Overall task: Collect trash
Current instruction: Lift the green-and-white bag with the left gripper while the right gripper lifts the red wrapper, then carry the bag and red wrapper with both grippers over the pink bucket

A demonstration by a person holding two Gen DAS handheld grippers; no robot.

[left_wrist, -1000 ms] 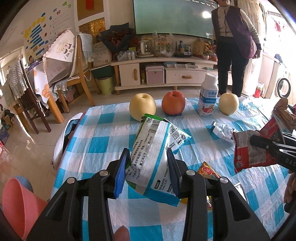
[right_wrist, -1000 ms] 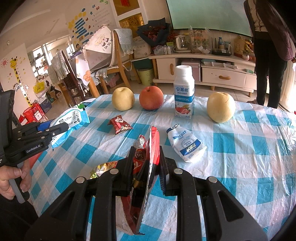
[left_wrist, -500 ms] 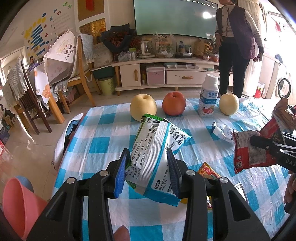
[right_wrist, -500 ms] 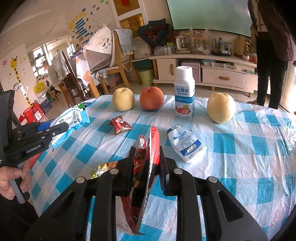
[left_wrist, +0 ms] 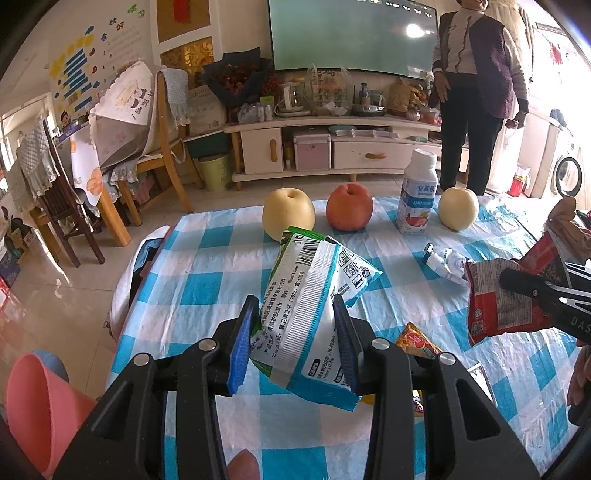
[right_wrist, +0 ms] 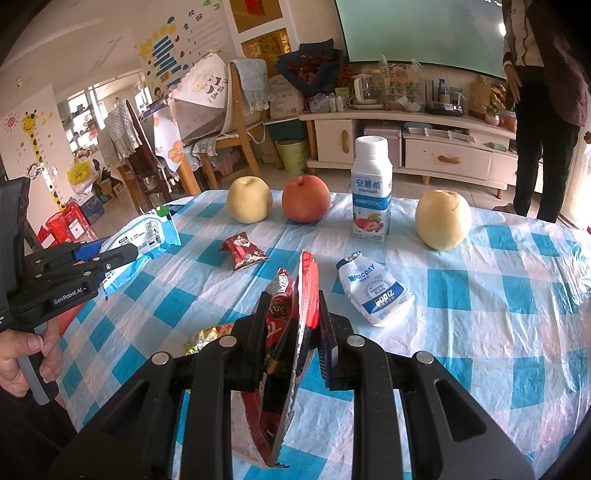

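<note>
Left gripper (left_wrist: 295, 341) clamps blue packet (left_wrist: 314, 314), right gripper (right_wrist: 291, 332) red wrapper (right_wrist: 295, 332); carry firmly, avoid dropping.

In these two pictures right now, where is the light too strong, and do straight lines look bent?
Left wrist view: daylight washes out the right edge near the white washing machine, and a bright glare spot sits on the large dark television screen. Right wrist view: the light is more even; the long white television cabinet bows with fisheye distortion. Both views darken at the corners.
</note>
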